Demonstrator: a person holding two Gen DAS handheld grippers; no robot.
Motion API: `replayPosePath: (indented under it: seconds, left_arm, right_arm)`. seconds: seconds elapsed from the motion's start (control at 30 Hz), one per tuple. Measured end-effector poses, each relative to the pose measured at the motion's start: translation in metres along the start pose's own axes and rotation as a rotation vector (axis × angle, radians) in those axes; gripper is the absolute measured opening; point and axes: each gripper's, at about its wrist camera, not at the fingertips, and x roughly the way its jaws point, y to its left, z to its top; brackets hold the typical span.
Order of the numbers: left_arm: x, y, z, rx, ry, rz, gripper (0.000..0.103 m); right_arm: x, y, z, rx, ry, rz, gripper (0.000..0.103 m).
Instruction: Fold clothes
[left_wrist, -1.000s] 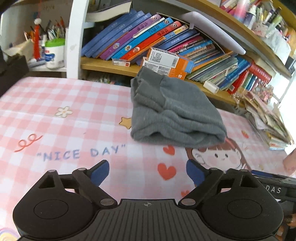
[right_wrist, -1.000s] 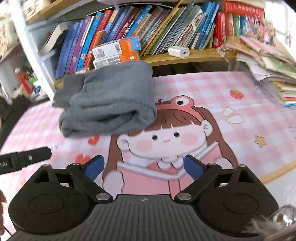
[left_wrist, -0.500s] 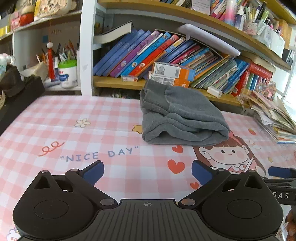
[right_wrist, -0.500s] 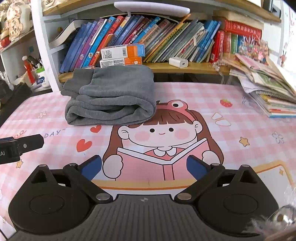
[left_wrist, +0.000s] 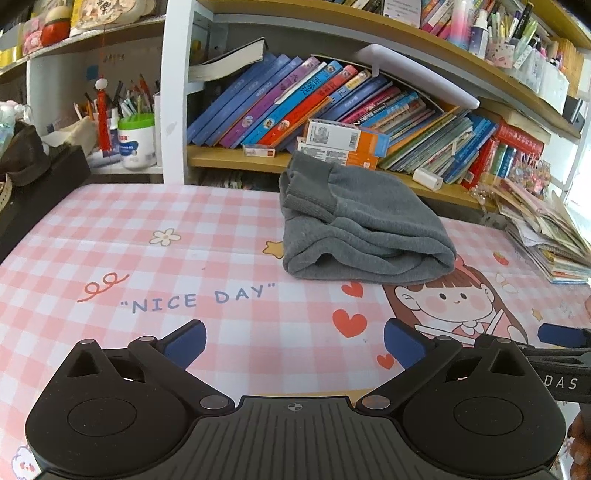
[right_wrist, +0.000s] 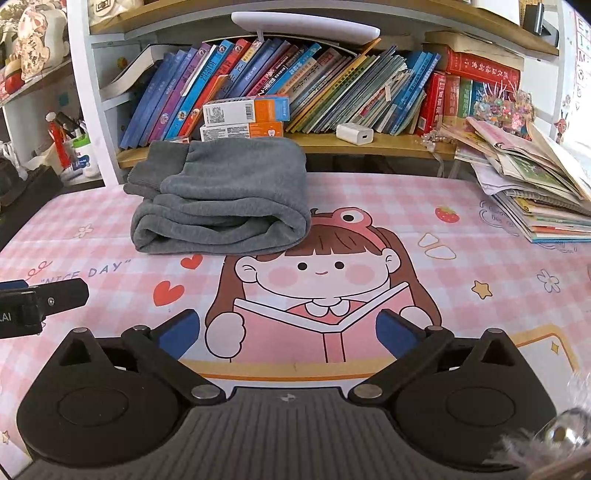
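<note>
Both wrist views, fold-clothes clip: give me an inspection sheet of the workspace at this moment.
Surface: pink checked table mat with cartoon print, flat.
Job's things: grey garment folded into a bundle at the mat's far side, touched by neither gripper.
Clutter: paper stack on the mat's right edge.
Grippers: left gripper open, nothing between its jaws; right gripper jaws opening, nothing between them.
Cables: nothing seen.
Surroundings: bookshelf of leaning books, white charger, pen pot.
</note>
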Motion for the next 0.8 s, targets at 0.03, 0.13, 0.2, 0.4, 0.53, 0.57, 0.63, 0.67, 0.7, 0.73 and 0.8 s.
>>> replayPosePath:
  seconds: [0.03,0.13,0.2,0.4,0.53,0.57,0.63,0.67,0.7,0.73,0.8]
  left_arm:
    - [0.0002,0.0002,0.0001,-0.002,0.001,0.000,0.103]
    - [0.0011,-0.0007,0.0000,0.003,-0.001,0.002,0.103]
    - [0.0006,-0.0018,-0.0003,0.013,-0.009,0.004,0.103]
    - [0.0007,-0.0018,-0.0004,0.016,-0.017,0.006,0.103]
    - [0.0016,-0.0019,-0.0004,0.018,-0.013,0.009,0.103]
    - [0.0018,-0.0022,-0.0005,0.019,-0.012,0.009,0.103]
    - [0.0020,-0.0022,-0.0007,0.023,-0.010,0.008,0.103]
    - [0.0020,-0.0022,-0.0008,0.024,-0.009,0.007,0.103]
    - [0.0023,-0.0023,-0.0009,0.026,-0.008,0.007,0.103]
    - [0.0027,-0.0025,-0.0009,0.027,-0.007,0.008,0.103]
    - [0.0032,-0.0026,-0.0008,0.029,-0.004,0.010,0.103]
  right_arm:
    - [0.0002,0.0000,0.0001,0.000,0.001,0.000,0.103]
    - [0.0008,0.0001,0.0004,-0.001,0.003,0.002,0.103]
    - [0.0014,0.0002,0.0007,-0.002,0.005,0.002,0.103]
    - [0.0030,0.0003,0.0006,-0.001,0.012,0.003,0.103]
    - [0.0043,-0.0003,0.0004,0.001,0.015,0.003,0.103]
    - [0.0045,-0.0004,0.0004,0.001,0.015,0.003,0.103]
    - [0.0047,-0.0005,0.0005,0.001,0.016,0.003,0.103]
    - [0.0048,-0.0005,0.0005,0.001,0.017,0.003,0.103]
    - [0.0049,-0.0006,0.0005,0.001,0.017,0.003,0.103]
    - [0.0050,-0.0008,0.0003,0.001,0.017,0.003,0.103]
    - [0.0051,-0.0009,-0.0001,0.001,0.018,0.004,0.103]
